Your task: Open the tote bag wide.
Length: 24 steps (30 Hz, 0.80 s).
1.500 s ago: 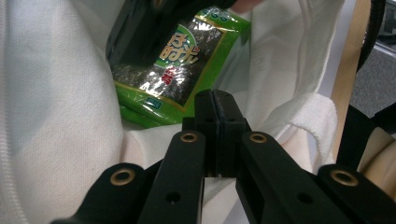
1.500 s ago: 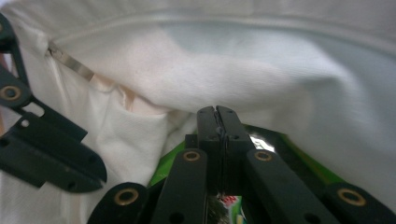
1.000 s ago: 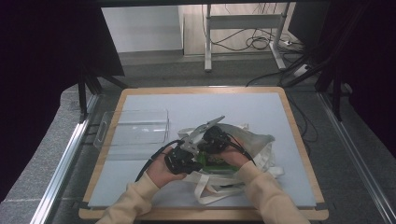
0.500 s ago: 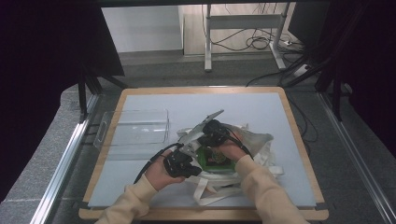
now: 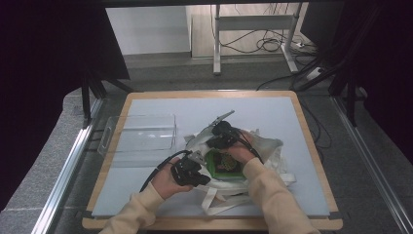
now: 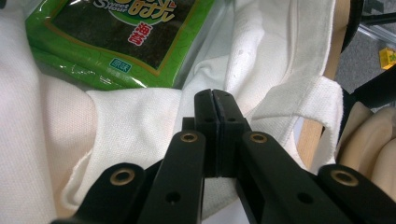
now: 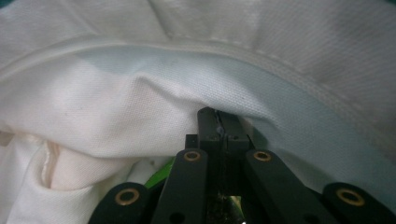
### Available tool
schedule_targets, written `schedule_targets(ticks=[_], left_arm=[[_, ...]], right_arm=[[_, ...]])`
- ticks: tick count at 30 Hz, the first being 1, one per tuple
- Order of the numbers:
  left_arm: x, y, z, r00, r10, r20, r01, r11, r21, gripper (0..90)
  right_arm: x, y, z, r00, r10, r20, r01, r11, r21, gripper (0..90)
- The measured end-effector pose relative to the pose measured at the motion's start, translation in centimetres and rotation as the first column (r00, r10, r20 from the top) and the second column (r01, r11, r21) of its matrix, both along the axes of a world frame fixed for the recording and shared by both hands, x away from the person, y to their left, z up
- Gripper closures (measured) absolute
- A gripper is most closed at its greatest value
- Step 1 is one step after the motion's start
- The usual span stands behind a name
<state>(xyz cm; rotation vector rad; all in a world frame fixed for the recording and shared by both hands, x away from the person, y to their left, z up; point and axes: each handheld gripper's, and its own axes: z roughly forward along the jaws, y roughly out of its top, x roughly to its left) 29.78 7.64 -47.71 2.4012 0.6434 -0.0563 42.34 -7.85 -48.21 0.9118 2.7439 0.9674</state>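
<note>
- The left tool (image 6: 215,100) has its jaws pressed fully together, with no gap showing between the pads in the left gripper view.
- Its closed tip lies against the white cloth bag (image 6: 140,116), at a fold near the bag's mouth; whether a layer of cloth is caught between the pads I cannot tell.
- Just beyond that tip, a green snack packet (image 6: 116,32) lies inside the bag's opening, its printed face up.
- The right tool (image 7: 218,119) is likewise pressed shut, and its tip is tucked under a draped fold of the bag (image 7: 140,107), touching the cloth; a thin edge of fabric seems to sit at the tip, but a real pinch is not clear.
- In the high view the bag (image 5: 263,146) rests on the worktop (image 5: 146,195), near its front middle, with the packet (image 5: 225,165) in its mouth.
- The left tool (image 5: 187,170) sits at the bag's left edge, and the right tool (image 5: 220,139) at its far rim.
- A clear plastic tray (image 5: 141,134) stands to the left, apart from the bag.
</note>
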Motion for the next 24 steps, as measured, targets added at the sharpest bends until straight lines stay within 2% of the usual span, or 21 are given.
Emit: schedule_targets(ticks=[6, 15, 18, 20, 24], left_arm=[[0.0, 0.0, -0.1, 1.0000, -0.005, 0.000, 0.005, 1.0000, 0.001, 89.4], [0.0, 0.0, -0.1, 1.0000, -0.002, -0.005, 0.002, 1.0000, -0.001, 89.4], [0.1, 0.1, -0.1, 0.9999, -0.013, -0.005, 0.013, 0.9999, 0.008, 89.4], [0.1, 0.1, -0.2, 1.0000, -0.003, -0.009, 0.003, 1.0000, -0.002, 89.4], [0.1, 0.2, -0.1, 1.0000, -0.004, -0.006, 0.004, 1.0000, 0.006, 89.4]], right_arm=[[0.8, 0.0, -0.4, 0.9998, -0.020, -0.004, 0.020, 0.9998, 0.009, 88.7], [0.7, 0.1, -0.6, 0.9994, -0.034, -0.004, 0.034, 0.9993, 0.014, 88.6], [0.0, 0.0, -0.1, 0.9996, -0.028, 0.008, 0.028, 0.9996, 0.004, 88.6], [-0.5, -0.2, 0.3, 0.9996, -0.016, 0.024, 0.016, 0.9999, 0.003, 88.6], [-2.3, -1.0, 1.6, 0.9988, 0.016, 0.046, -0.016, 0.9999, 0.005, 88.6]])
